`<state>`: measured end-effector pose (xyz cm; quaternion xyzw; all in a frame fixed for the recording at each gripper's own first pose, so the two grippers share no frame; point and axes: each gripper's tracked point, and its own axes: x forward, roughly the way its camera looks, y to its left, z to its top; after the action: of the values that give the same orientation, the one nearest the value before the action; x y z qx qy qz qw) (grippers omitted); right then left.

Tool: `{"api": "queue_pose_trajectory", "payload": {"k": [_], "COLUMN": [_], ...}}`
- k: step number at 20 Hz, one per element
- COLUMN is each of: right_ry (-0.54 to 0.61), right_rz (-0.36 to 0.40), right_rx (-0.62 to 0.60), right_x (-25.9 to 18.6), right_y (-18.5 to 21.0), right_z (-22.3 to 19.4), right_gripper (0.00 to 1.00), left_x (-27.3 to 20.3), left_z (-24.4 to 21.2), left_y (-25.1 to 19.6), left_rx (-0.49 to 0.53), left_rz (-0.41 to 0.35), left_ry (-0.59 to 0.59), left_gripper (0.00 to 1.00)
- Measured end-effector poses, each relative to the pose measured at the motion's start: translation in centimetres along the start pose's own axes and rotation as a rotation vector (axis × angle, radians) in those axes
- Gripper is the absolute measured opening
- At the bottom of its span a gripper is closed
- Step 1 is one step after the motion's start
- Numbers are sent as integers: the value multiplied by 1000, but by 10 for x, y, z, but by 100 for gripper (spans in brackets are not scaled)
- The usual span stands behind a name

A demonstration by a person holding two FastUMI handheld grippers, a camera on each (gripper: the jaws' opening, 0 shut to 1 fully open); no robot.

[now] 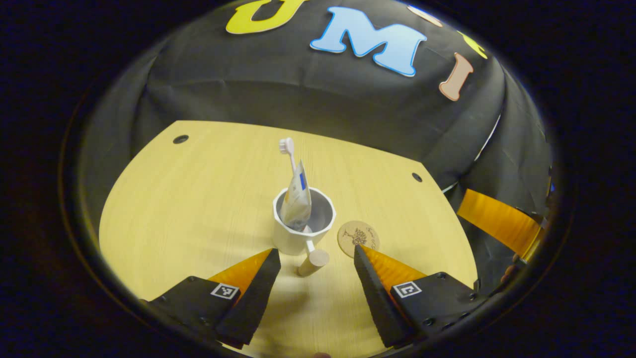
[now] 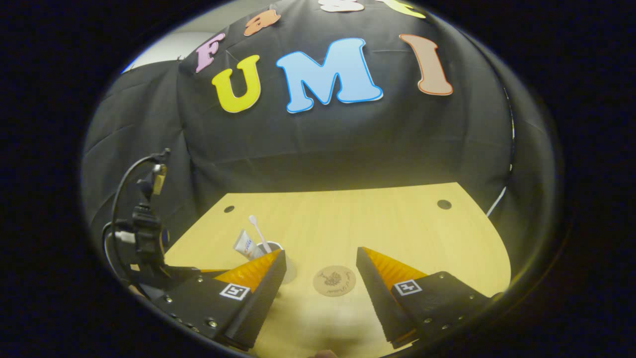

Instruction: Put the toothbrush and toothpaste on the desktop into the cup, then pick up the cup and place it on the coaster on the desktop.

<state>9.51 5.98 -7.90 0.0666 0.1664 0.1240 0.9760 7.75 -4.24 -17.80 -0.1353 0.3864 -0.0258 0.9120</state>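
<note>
A white cup [image 1: 303, 226] with a wooden handle [image 1: 313, 262] stands on the wooden desk [image 1: 198, 209]. A toothbrush [image 1: 288, 149] and a toothpaste tube [image 1: 296, 201] stand inside it, leaning left. A round cork coaster [image 1: 358, 237] lies just right of the cup. My left gripper [image 1: 315, 251] is open, its tips on either side of the handle without touching it. In the right gripper view, my right gripper [image 2: 321, 252] is open above the coaster [image 2: 334, 281]. The cup [image 2: 290, 271] is partly hidden behind its left finger, with the toothbrush [image 2: 258, 231] and toothpaste [image 2: 244, 244] sticking out.
The desk has small dark holes [image 1: 180, 139] near its far corners. Black cloth walls close it in behind and at the sides. A finger of the right gripper [image 1: 497, 221] shows at the right edge. The left gripper's body and cables [image 2: 144, 238] stand at the desk's left.
</note>
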Motion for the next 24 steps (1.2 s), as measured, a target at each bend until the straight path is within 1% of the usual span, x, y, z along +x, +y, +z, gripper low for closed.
{"api": "queue_pose_trajectory", "payload": {"k": [1, 2, 3, 4, 6, 7, 8, 9, 11, 12, 13, 16, 17, 18, 19, 20, 22, 24], "right_ry": [7, 15, 24, 35, 52, 60, 67, 75, 82, 84, 86, 99, 103, 109, 117, 125, 136, 148], "right_rz": [-11, -18, -22, -26, -33, -37, -40, -40, -41, -41, -40, -39, -38, -37, -36, -34, -29, -30], "right_rx": [2, 8, 17, 26, 41, 47, 52, 56, 61, 64, 68, 72, 72, 70, 69, 68, 70, 75], "right_x": [-3, -5, -7, -7, -9, -10, -10, -10, -8, -9, -9, -7, -6, -6, -6, -7, -7, -7], "right_y": [-5, -10, -14, -17, -24, -26, -29, -30, -33, -34, -36, -37, -38, -38, -38, -38, -39, -41], "right_z": [-3, -7, -11, -15, -22, -24, -26, -28, -29, -29, -29, -31, -32, -34, -36, -39, -42, -45], "right_gripper": [90, 90, 90, 90, 90, 90, 90, 90, 90, 86, 86, 86, 90, 86, 90, 90, 90, 90], "left_x": [6, 13, 17, 22, 30, 33, 35, 38, 44, 45, 46, 49, 49, 51, 53, 54, 56, 60], "left_z": [-3, -2, -2, -1, 2, 2, 2, -1, -6, -9, -13, -19, -18, -20, -21, -21, -21, -20], "left_y": [2, 4, 7, 8, 11, 13, 15, 17, 19, 19, 19, 19, 19, 19, 18, 18, 19, 18], "left_rx": [-6, -12, -17, -20, -33, -37, -36, -33, -22, -23, -24, -32, -35, -42, -53, -64, -81, -93], "left_rz": [12, 23, 36, 48, 62, 70, 81, 95, 112, 116, 116, 120, 121, 123, 123, 123, 122, 121], "left_ry": [24, 47, 66, 86, 115, 129, 144, 161, 203, 223, 242, 275, 286, 296, 306, 317, 332, 344], "left_gripper": [96, 99, 96, 99, 99, 94, 94, 97, 97, 97, 94, 96, 93, 93, 93, 96, 96, 91]}}
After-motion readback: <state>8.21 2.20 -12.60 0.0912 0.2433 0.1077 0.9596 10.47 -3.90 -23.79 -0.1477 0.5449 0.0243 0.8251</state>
